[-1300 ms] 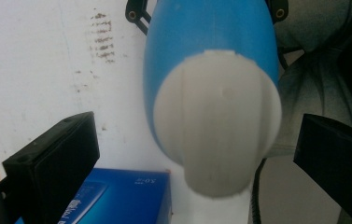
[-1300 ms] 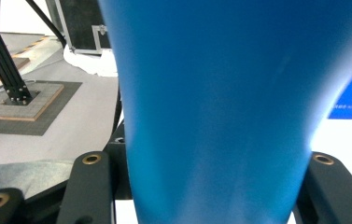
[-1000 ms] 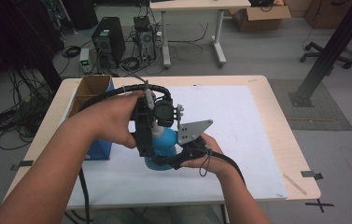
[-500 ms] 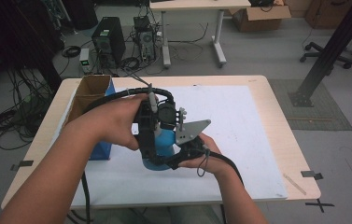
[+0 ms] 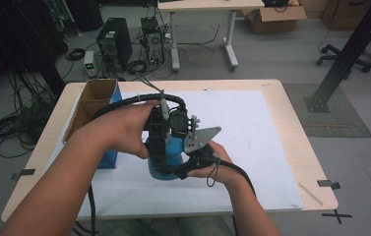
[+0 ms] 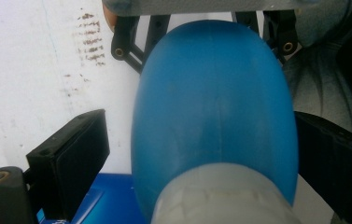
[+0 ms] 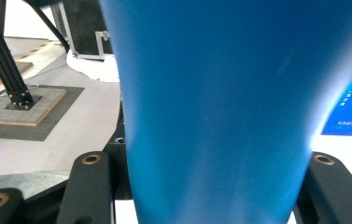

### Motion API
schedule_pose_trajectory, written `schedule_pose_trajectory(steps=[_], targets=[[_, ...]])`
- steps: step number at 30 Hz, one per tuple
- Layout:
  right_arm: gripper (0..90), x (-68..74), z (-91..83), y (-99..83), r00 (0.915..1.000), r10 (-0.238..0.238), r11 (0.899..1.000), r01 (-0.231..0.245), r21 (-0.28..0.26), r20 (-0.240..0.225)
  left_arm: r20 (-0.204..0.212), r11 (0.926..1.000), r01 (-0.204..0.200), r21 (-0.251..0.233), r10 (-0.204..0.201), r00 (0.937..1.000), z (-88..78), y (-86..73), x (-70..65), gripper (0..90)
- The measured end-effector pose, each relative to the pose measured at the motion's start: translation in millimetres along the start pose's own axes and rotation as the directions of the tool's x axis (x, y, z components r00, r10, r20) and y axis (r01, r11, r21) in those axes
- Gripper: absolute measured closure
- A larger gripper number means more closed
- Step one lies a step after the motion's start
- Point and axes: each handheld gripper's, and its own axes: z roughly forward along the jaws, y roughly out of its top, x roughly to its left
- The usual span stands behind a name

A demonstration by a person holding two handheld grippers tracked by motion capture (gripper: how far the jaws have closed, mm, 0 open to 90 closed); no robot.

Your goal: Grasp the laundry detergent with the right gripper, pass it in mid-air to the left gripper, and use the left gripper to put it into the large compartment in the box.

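At the left of the worktop (image 5: 291, 147) stands an open cardboard box (image 5: 94, 105) with blue sides. Just right of it, the left gripper (image 5: 159, 147) comes down over the blue bottle (image 5: 175, 147); its fingers (image 6: 71, 158) have just been closing, the bottle between them, a gap showing beside the left one. The right gripper (image 5: 190, 164) clamps the bottle's lower body, fingers (image 7: 89, 186) tight on both sides, above the white sheet (image 5: 252, 128).
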Motion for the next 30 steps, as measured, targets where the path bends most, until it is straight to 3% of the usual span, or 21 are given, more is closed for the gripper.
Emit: schedule_pose_trajectory(steps=[30], targets=[[44.5, 0.8, 0.3, 2.4, 1.0, -0.001, 1.0, 0.001, 0.008, 0.006, 0.024, 1.0, -0.004, -0.001, 0.004, 0.9997, 1.3, -1.4, 0.9, 27.3]])
